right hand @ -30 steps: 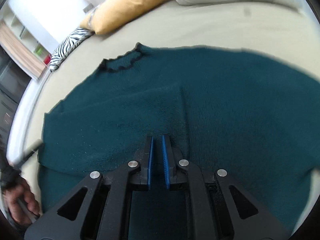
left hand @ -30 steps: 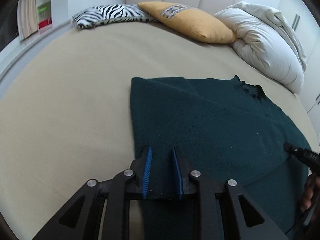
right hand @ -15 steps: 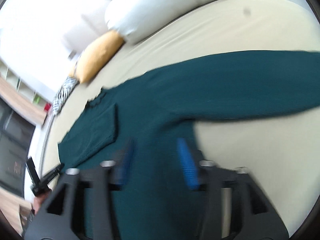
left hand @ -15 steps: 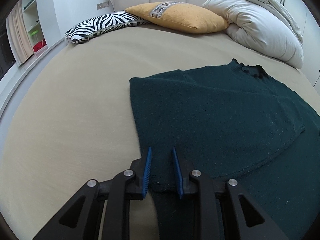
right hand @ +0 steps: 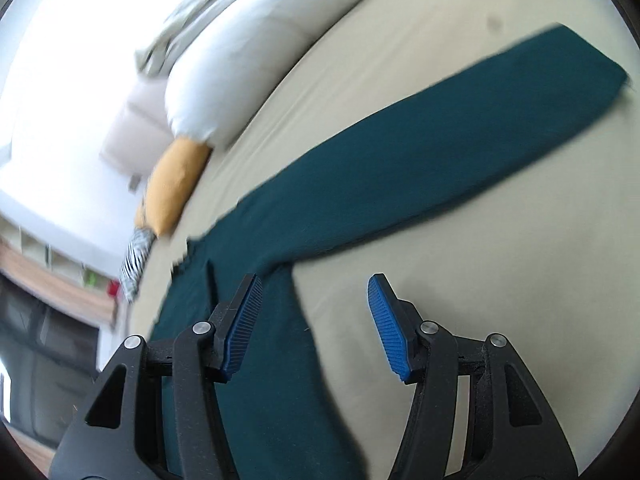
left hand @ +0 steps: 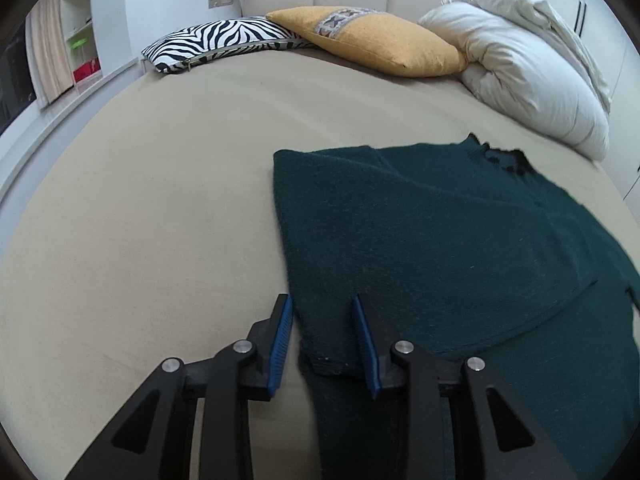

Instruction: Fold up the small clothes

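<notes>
- The dark green sweater (left hand: 440, 240) lies flat on the beige bed (left hand: 160, 200), on the right half of the left wrist view, one sleeve folded across its body
- Its left edge runs straight down to a folded corner that sits between the blue pads of the left tongs (left hand: 323, 346); these jaws are opening, and the pads do not press the knit
- Left of that edge the sheet is bare and wide as far as the bed's rim
- In the blurred right wrist view the other sleeve (right hand: 460, 140) stretches out flat toward the upper right, bare sheet on both sides of it
- The right tongs (right hand: 316, 328) stand spread and hold nothing; the sweater's side edge passes beneath the gap
- At the headboard lie a zebra-striped pillow (left hand: 224, 40), a mustard cushion (left hand: 372, 40) and a white duvet (left hand: 520, 72), well apart from the sweater
- No writing can be read
</notes>
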{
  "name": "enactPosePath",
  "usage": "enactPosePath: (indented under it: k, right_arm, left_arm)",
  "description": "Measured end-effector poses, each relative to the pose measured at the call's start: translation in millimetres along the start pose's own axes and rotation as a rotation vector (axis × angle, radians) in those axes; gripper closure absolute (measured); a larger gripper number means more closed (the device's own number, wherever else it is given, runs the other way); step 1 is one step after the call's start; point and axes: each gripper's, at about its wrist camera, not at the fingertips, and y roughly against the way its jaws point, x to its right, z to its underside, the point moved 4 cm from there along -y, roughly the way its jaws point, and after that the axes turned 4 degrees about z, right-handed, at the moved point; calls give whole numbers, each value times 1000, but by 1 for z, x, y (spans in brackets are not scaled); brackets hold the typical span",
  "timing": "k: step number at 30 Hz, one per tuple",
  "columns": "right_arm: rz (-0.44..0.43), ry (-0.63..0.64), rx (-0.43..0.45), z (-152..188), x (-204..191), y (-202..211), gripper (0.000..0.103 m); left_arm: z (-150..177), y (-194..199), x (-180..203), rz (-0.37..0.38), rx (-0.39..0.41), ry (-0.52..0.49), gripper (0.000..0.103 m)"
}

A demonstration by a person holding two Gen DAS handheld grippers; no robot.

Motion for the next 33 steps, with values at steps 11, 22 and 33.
enactPosePath:
  k: [11, 22, 33]
  right_arm:
    - [-114, 397, -181, 54, -153, -78, 49]
    - [162, 553, -286, 88, -222, -225, 88]
    - [123, 532, -283, 93, -205, -194, 98]
  left_arm:
    - [0, -3, 1, -2, -2, 0, 65]
    - [1, -7, -5, 40, -11, -2, 66]
    - [2, -6, -9, 53, -38, -47, 71]
